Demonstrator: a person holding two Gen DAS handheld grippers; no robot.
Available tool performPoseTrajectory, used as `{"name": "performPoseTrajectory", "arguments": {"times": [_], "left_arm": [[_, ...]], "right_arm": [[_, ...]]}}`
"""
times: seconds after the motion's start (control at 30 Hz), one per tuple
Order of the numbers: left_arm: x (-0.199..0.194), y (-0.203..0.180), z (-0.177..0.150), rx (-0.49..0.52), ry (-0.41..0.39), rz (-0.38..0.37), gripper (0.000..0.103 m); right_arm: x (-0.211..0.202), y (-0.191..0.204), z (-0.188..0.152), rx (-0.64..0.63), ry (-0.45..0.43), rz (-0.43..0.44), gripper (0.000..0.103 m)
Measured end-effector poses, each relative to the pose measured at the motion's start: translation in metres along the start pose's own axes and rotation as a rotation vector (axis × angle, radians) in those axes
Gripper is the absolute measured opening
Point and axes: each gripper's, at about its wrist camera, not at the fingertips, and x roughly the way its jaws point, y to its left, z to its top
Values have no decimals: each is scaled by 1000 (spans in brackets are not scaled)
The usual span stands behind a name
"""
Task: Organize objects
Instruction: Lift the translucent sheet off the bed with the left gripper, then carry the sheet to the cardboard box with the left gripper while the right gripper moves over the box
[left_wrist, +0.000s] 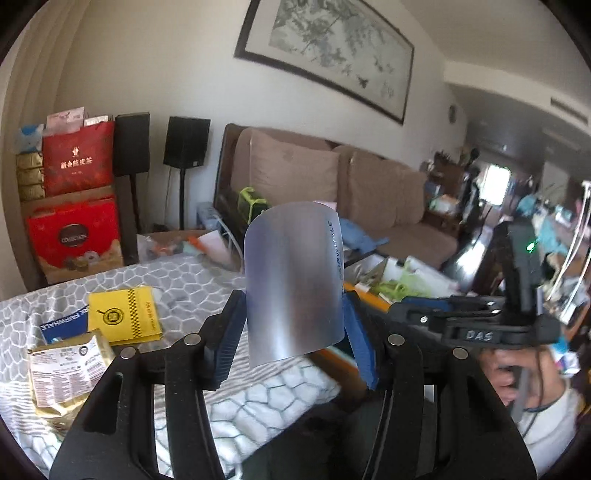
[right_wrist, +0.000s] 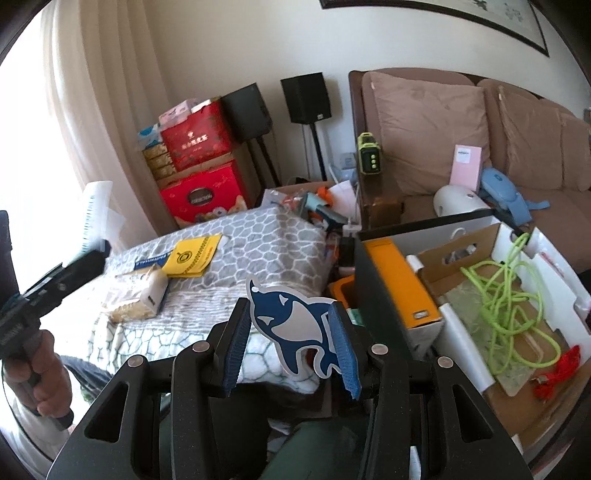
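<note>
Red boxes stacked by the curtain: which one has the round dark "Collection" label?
The lower red box, under the upper red box, which bears gold Chinese lettering instead.

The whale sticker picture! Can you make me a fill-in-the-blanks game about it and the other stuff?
1. The right tool holds a whale-shaped sticker coloured white and ____.
2. The left tool holds a curved, see-through plastic ____.
3. The tangled cord in the open cardboard box is bright ____.
4. The yellow packet lies on a grey patterned ____.

Missing words: blue; sheet; green; blanket
</note>
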Motion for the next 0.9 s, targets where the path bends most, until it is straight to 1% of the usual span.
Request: {"name": "performPoseTrajectory", "arguments": {"times": [0.27,0.4,0.53,0.63,0.7,0.8,0.87,0.9], "left_arm": [[-7,-8,20,15,-60,74,51],[-3,-12,24,13,-77,82,51],[4,-16,26,-10,-71,92,51],[7,-21,25,-8,-85,122,51],[12,-23,24,-8,-74,126,51],[18,-28,25,-15,-80,124,51],[22,-33,27,-18,-96,122,51],[24,-36,28,-17,-106,127,51]], "right_arm": [[-19,-11,7,20,-44,-10,44],[-25,-15,8,18,-78,-28,44],[-37,-17,7,-14,-205,-101,44],[-41,-23,6,7,-253,-96,44],[-43,-23,7,11,-259,-94,44],[-54,-21,10,3,-305,-104,44],[-64,-21,11,2,-357,-115,44],[-70,-22,10,2,-400,-121,44]]}}
